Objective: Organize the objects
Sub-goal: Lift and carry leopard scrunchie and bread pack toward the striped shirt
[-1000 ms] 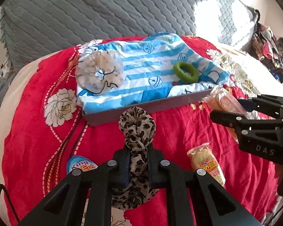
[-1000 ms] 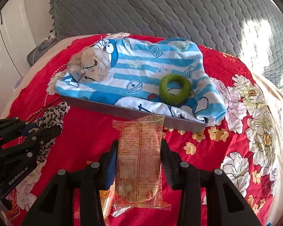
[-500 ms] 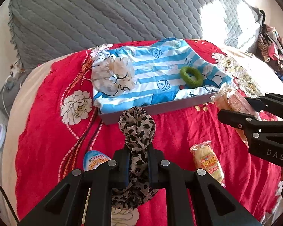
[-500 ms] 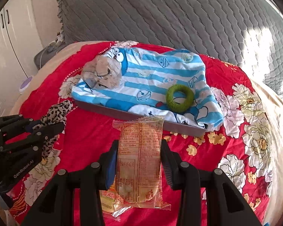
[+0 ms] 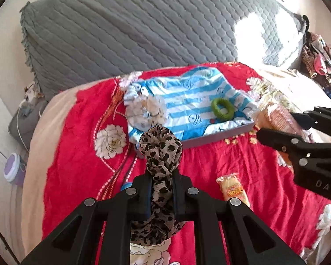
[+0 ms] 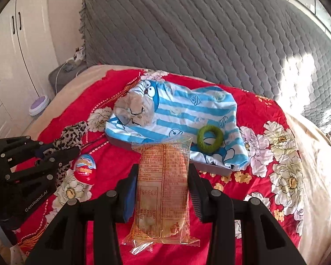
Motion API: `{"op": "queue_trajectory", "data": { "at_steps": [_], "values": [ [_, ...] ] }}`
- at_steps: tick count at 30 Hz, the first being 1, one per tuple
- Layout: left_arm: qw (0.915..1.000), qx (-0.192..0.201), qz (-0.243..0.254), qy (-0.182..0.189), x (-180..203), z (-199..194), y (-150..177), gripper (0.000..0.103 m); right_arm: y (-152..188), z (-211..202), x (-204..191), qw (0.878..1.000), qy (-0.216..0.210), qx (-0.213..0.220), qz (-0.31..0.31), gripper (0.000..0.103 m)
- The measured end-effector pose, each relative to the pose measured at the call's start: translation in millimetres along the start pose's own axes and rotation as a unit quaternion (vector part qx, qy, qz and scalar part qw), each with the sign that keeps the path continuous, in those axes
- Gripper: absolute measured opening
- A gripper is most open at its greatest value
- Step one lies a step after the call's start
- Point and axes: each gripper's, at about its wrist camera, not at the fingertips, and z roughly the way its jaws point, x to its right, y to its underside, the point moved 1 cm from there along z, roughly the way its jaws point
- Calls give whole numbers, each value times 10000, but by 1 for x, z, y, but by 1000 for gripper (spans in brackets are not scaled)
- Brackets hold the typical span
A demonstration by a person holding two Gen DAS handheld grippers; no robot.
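Red floral bedspread (image 5: 81,154) covers a bed, w/ a grey quilted headboard cover (image 5: 132,33) behind it. Near the middle of the bed sits a shallow grey tray (image 5: 218,135) lined w/ a blue-and-white striped cartoon cloth (image 5: 187,95).

On the cloth: a beige sheer scrunchie (image 5: 145,110) toward the tray's left end, and a green knitted ring (image 5: 222,108) toward its right end, well apart from each other.

Left tool (image 5: 161,195) is closed on a leopard-print scrunchie (image 5: 161,154); fabric is pinched between the two fingers, bunching up above them and hanging below. It's held over the bedspread, in front of the tray's near-left corner. Right-wrist view shows the same tool (image 6: 55,152) at left w/ the leopard fabric (image 6: 71,135) sticking out of it.

Right tool (image 6: 163,190) is closed on a clear-wrapped snack pack (image 6: 163,187), orange-brown contents, printed text facing the camera. Pack stands lengthwise between the fingers, top end reaching toward the tray's near edge, bottom end trailing below the fingers. Left-wrist view shows this tool (image 5: 275,130) at right, beside the tray's right end.

Loose on the bedspread: a red egg-shaped candy (image 6: 85,169) just beside the left tool, & a small wrapped yellow snack (image 5: 232,188) between the two tools, near side of the tray.

Left of the bed, on the floor, a round purple-topped container (image 5: 12,170). Clothes pile (image 5: 320,61) at far right.
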Motion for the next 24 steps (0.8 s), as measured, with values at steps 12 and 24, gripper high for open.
{"op": "queue_trajectory", "data": {
  "at_steps": [12, 24],
  "values": [
    [9998, 149, 27, -110, -4, -31, -8, 14, -11, -37, -12, 9996, 46, 244, -107, 42],
    [9998, 154, -29, -137, -10, -31, -8, 14, -12, -39, -20, 9992, 54, 333, -196, 42]
  ]
}}
